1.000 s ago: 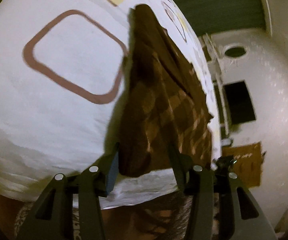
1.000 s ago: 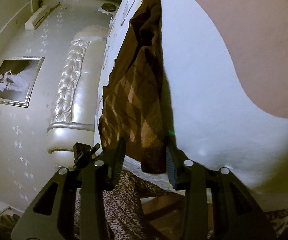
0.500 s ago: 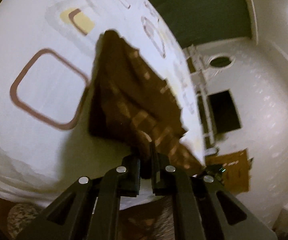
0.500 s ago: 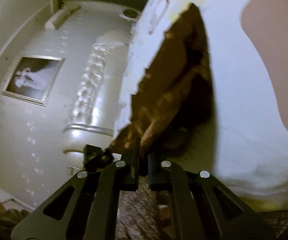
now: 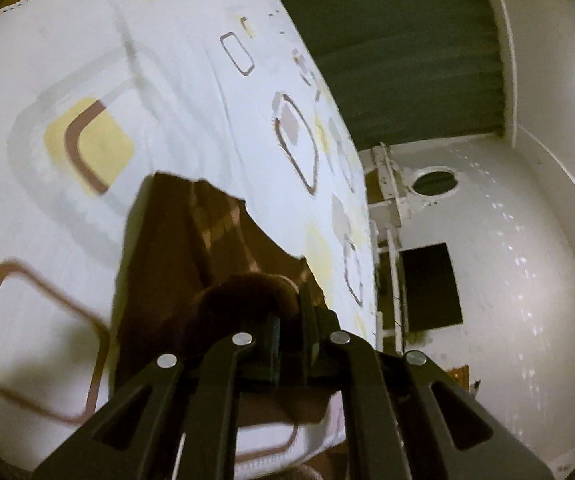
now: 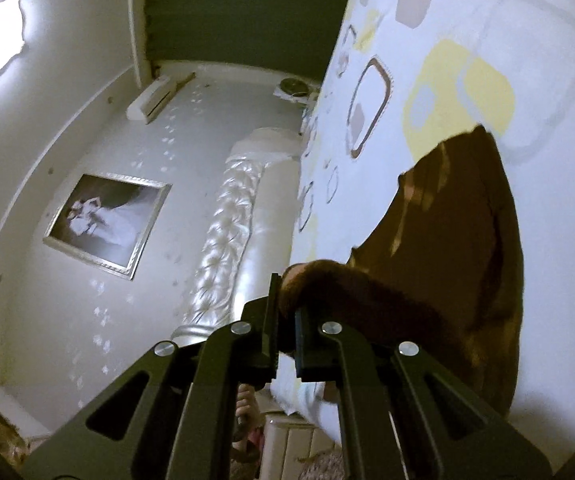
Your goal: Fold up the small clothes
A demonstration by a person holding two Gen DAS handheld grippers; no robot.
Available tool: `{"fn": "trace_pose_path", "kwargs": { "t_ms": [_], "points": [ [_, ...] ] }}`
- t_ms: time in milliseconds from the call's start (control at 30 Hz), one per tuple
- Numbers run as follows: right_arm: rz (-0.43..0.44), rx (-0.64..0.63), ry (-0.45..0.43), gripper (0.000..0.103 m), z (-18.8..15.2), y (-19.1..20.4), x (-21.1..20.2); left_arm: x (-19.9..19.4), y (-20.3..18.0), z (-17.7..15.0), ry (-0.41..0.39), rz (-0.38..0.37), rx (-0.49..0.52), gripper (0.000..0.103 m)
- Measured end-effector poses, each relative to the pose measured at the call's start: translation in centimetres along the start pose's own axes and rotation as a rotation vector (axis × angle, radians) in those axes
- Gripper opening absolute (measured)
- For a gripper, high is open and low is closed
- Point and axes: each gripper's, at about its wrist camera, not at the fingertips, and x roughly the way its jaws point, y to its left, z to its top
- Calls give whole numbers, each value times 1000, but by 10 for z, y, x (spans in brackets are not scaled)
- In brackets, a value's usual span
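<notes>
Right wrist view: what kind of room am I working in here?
Most likely a bedroom. A white bedsheet printed with brown and yellow rounded squares covers a bed, a cream tufted glossy headboard stands at its end, and a silver-framed photograph hangs on the white wall.

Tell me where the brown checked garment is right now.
The brown checked garment lies on the patterned bedsheet, low and central in both wrist views. Its near edge is pinched in the left hand-held gripper and the right hand-held gripper.
</notes>
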Motion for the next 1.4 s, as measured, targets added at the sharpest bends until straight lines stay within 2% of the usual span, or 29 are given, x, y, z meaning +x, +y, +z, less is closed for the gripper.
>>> {"fn": "trace_pose_path", "kwargs": {
  "t_ms": [367, 767, 867, 900, 967, 1067, 1167, 1233, 1267, 1333, 1400],
  "points": [
    [-99, 112, -38, 5, 52, -61, 43, 70, 35, 53, 4, 87, -100, 7],
    [-170, 206, -69, 5, 76, -111, 71, 101, 74, 67, 11, 167, -159, 7],
    [-175, 245, -83, 11, 77, -123, 74, 107, 80, 68, 21, 173, -165, 7],
    [-170, 263, -98, 18, 77, -126, 73, 108, 82, 69, 23, 165, -173, 8],
    [-143, 286, -141, 23, 79, -131, 70, 108, 83, 69, 25, 161, -174, 10],
    [-150, 285, -189, 29, 83, -132, 62, 107, 85, 70, 30, 148, -183, 18],
    [-160, 280, -191, 30, 86, -132, 59, 104, 84, 72, 19, 128, -187, 29],
    [-185, 249, -193, 35, 86, -127, 55, 98, 80, 75, -9, 89, -181, 44],
    [-191, 238, -193, 37, 85, -125, 53, 96, 79, 77, -18, 78, -182, 48],
    [-212, 209, -188, 39, 81, -120, 48, 90, 78, 81, -44, 73, -191, 51],
    [-229, 183, -177, 40, 76, -117, 45, 87, 77, 85, -52, 111, -182, 50]
  ]
}}
